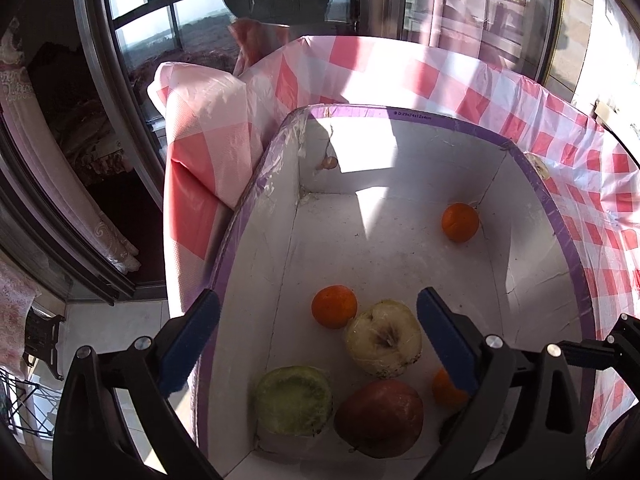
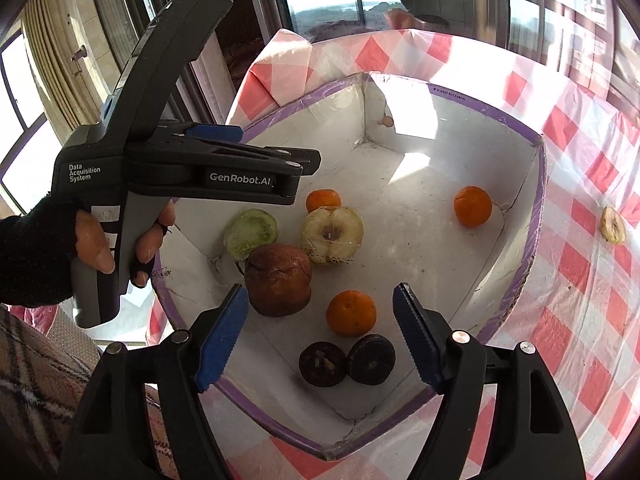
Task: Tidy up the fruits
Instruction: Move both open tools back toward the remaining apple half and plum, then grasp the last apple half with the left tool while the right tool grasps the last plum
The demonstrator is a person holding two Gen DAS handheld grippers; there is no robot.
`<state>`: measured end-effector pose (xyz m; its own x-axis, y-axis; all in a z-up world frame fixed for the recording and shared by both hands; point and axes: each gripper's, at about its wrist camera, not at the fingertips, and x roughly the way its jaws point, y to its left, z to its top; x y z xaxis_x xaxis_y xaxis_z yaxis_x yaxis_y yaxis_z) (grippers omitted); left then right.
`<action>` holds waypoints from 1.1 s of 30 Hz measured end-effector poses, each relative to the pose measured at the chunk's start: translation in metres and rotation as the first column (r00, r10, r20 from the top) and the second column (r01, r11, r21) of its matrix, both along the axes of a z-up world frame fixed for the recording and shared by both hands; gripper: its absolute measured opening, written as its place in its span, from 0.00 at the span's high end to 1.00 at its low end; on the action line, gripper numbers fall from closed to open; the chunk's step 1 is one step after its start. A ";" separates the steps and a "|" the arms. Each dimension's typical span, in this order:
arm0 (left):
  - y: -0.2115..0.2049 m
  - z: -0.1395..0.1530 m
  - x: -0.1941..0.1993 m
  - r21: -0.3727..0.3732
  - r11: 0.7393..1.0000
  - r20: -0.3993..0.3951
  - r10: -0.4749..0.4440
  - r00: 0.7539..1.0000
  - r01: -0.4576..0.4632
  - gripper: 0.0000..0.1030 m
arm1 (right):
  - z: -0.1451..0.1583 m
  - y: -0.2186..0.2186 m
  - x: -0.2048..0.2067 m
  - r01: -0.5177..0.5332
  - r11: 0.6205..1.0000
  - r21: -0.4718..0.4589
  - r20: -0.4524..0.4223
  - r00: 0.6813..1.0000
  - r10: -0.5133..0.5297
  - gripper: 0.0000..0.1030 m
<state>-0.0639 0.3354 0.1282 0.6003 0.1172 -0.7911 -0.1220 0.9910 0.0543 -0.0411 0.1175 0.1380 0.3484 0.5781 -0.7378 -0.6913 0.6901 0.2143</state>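
Note:
A white box with a purple rim (image 1: 552,216) (image 2: 536,208) holds the fruit. Inside lie three oranges (image 1: 334,306) (image 1: 460,222) (image 2: 351,313), a halved pale apple (image 1: 384,338) (image 2: 332,234), a green halved fruit (image 1: 294,400) (image 2: 251,232), a brown-red apple (image 1: 379,416) (image 2: 278,280) and two dark purple fruits (image 2: 323,363) (image 2: 371,359). My left gripper (image 1: 318,338) is open and empty above the box's near left side; its body shows in the right wrist view (image 2: 224,178). My right gripper (image 2: 320,336) is open and empty above the box's near end.
The box sits on a red-and-white checked tablecloth (image 2: 580,280). A pale fruit slice (image 2: 613,225) (image 1: 538,165) lies on the cloth outside the box's right side. Windows and curtains stand beyond the table's far edge.

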 end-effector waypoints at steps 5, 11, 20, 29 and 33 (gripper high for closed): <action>-0.010 0.008 0.004 0.050 0.997 0.021 0.049 0.999 -0.050 0.03 | 0.011 -0.062 0.018 0.153 0.983 0.106 -0.027 0.988 -0.151 0.28; -0.055 0.035 0.027 0.058 0.997 0.098 0.047 0.994 -0.052 0.02 | -0.016 -0.145 0.044 0.406 0.912 0.059 -0.124 0.910 -0.397 0.24; -0.199 0.057 0.098 -0.013 0.988 0.110 -0.151 0.982 0.153 0.02 | -0.056 -0.231 0.058 0.546 0.837 -0.039 -0.168 0.822 -0.544 0.24; -0.333 -0.016 0.195 -0.038 0.965 -0.007 -0.259 0.966 0.259 0.02 | -0.083 -0.289 0.077 0.601 0.792 -0.109 -0.120 0.783 -0.611 0.24; -0.362 -0.058 0.239 -0.018 0.964 -0.055 -0.265 0.963 0.264 0.02 | -0.090 -0.312 0.092 0.623 0.773 -0.119 -0.105 0.766 -0.634 0.24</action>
<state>0.1750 -0.0269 0.0703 0.5629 -0.0480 -0.8251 0.1475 0.9881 0.0432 0.0506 -0.1942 0.0478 0.5117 0.2072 -0.8338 -0.0660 0.9771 0.2024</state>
